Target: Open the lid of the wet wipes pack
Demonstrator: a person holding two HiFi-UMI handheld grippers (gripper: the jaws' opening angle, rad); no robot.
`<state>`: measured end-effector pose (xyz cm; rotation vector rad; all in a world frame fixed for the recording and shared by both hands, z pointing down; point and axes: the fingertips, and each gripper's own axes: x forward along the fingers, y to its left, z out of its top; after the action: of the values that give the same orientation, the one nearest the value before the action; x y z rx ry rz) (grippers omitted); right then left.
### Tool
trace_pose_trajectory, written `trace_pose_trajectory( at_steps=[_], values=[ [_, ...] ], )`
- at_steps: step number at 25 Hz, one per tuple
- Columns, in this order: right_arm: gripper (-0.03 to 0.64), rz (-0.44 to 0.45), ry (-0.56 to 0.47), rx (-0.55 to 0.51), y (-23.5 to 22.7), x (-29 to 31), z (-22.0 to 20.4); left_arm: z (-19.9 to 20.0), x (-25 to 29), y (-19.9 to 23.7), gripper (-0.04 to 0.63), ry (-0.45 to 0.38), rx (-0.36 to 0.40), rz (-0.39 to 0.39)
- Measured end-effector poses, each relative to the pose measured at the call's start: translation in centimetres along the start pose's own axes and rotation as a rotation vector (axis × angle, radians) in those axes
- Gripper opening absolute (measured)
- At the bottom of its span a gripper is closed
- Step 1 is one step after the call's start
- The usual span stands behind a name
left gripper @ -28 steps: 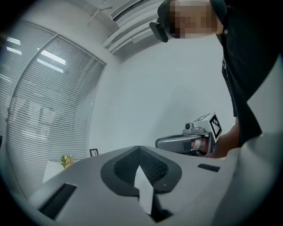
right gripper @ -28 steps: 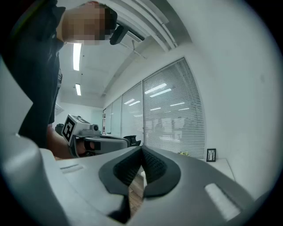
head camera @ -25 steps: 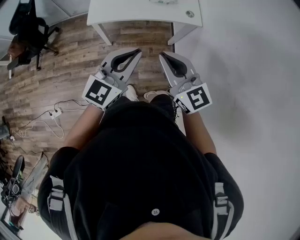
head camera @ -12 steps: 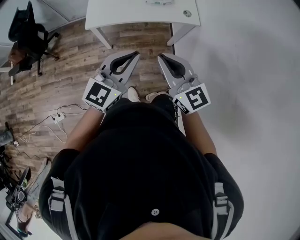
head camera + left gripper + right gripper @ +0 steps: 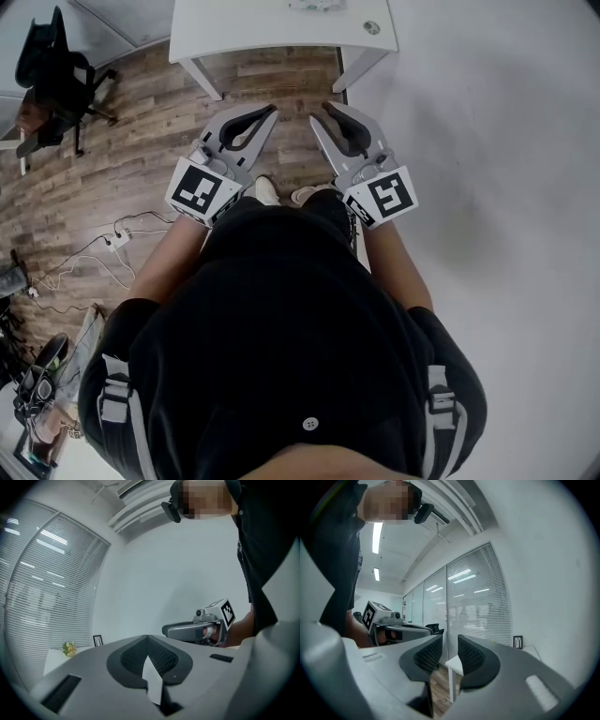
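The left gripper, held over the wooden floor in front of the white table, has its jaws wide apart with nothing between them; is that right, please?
Not quite. The left gripper has its jaws together, tips touching, as the left gripper view shows. The rest stands: it is held over the wooden floor in front of the white table, with nothing between its jaws.
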<state>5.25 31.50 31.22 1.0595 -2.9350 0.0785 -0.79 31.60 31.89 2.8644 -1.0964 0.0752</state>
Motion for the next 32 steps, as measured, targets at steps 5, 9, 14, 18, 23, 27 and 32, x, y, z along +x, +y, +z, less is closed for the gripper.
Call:
trace_pose_trajectory(
  at_steps=[5, 9, 14, 18, 23, 27, 32],
  values=[
    [0.206, 0.009, -0.014, 0.039, 0.2, 0.2, 0.1, -0.3, -0.4, 0.3, 0.008, -0.004, -0.013, 0.006],
    [0.297, -0.015, -0.017, 0.022, 0.0, 0.3, 0.3, -0.2, -0.4, 0.3, 0.008, -0.006, -0.009, -0.002],
    [0.319, -0.039, -0.013, 0.000, -0.3, 0.5, 0.6, 0.0, -0.4, 0.6, 0.008, -0.021, -0.013, -0.001],
    [0.319, -0.044, -0.005, -0.008, -0.1, 0.4, 0.5, 0.0, -0.5, 0.6, 0.008, -0.020, -0.014, -0.002],
    [0.318, -0.036, 0.011, 0.002, -0.5, 0.7, 0.0, -0.4, -0.2, 1.1, 0.008, -0.019, -0.020, 0.002],
    [0.318, -0.040, 0.009, 0.010, -1.2, 1.2, -0.3, -0.4, 0.0, 1.6, 0.008, -0.010, -0.019, 0.007],
    [0.318, -0.039, 0.015, 0.009, -2.8, 3.1, -0.7, -0.6, 0.8, 3.9, 0.008, 0.000, -0.023, 0.034]
  ],
)
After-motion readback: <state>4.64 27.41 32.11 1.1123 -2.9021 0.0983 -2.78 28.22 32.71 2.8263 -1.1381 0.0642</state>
